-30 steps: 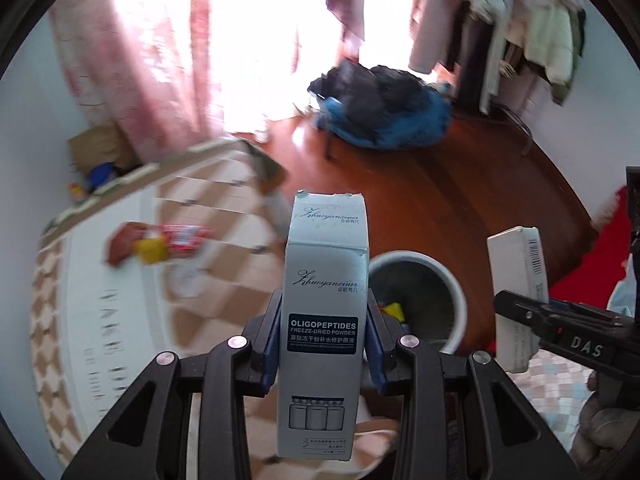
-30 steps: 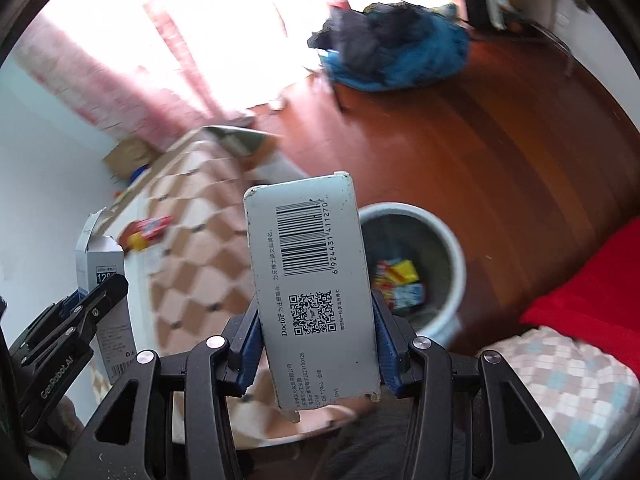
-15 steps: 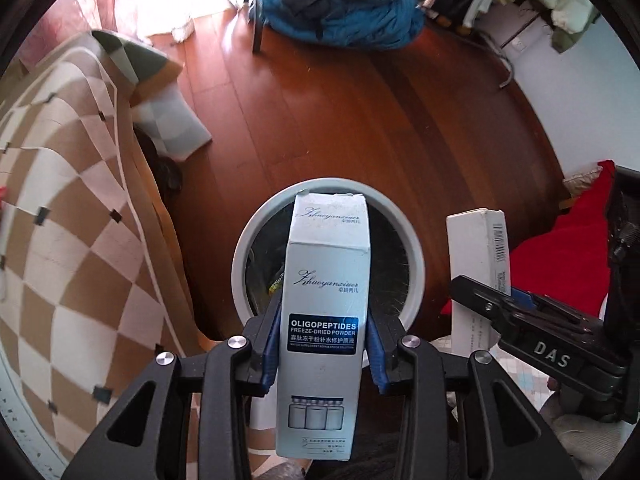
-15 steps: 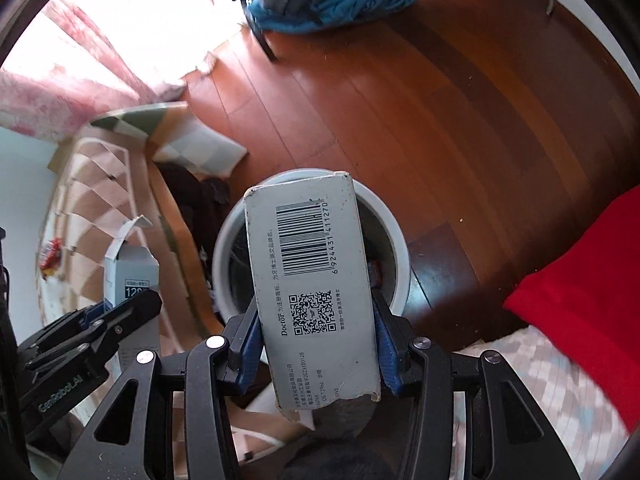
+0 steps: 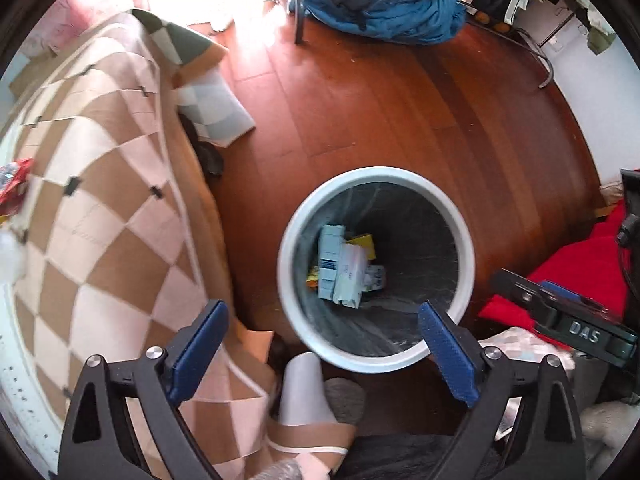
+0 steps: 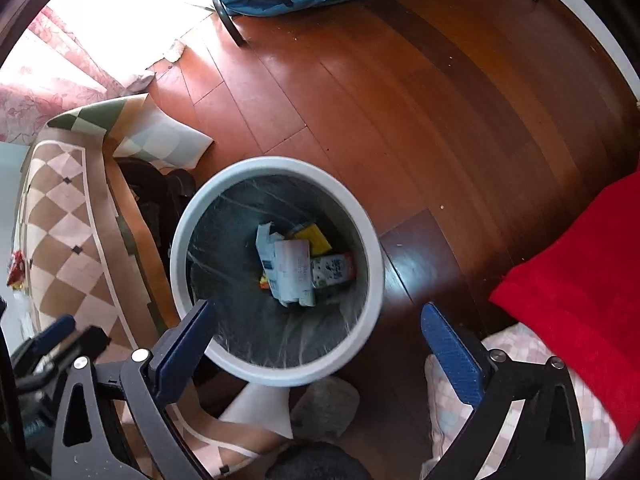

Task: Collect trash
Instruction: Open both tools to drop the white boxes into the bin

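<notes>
A round white trash bin (image 5: 460, 216) with a dark liner stands on the wood floor; it also shows in the right wrist view (image 6: 180, 240). Inside lie two pale boxes (image 5: 340, 268) (image 6: 288, 268) on top of a yellow wrapper (image 6: 316, 238) and other packets. My left gripper (image 5: 322, 354) is open and empty, held above the bin's near rim. My right gripper (image 6: 316, 350) is open and empty, also above the near rim. A red snack wrapper (image 5: 12, 184) lies on the checkered bedcover at far left, and shows in the right wrist view too (image 6: 16, 272).
The bed with a brown checkered cover (image 5: 100, 220) is left of the bin. A blue and dark pile of clothes (image 5: 380, 4) lies on the floor beyond. A red cloth (image 6: 580, 280) is at the right. A slippered foot (image 5: 304, 392) is just below the bin.
Both grippers opened and let go of their boxes, which now lie inside the bin. Both cameras have tilted further down over the bin.
</notes>
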Tool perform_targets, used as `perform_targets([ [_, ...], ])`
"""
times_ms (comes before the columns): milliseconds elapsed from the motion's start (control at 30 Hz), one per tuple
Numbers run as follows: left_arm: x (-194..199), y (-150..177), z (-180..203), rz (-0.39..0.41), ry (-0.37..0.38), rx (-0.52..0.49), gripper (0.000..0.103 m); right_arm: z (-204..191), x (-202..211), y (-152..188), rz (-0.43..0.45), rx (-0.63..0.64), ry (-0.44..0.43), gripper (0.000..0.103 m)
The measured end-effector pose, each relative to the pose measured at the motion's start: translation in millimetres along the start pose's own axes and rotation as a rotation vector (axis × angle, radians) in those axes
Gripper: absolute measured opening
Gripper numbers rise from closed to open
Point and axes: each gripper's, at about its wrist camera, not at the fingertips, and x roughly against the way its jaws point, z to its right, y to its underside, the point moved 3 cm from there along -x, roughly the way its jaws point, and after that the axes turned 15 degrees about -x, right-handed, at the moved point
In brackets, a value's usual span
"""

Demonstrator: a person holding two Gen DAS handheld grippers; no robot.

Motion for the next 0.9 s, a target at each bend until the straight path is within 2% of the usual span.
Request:
perform_targets([
  [200, 17, 15, -5, 0.031, -0.061, -0.004, 0.099, 0, 26, 31, 0.055, 0.053, 0.048, 0.103],
  [767, 110, 53, -1, 0.178, -0.097, -0.013, 0.099, -7, 133, 92, 0.194, 0.061, 0.011, 0.103],
  [900, 139, 60, 2, 0.220, -0.109, -0.016, 0.099, -10, 163, 105, 0.232, 0.046, -0.026, 0.103],
])
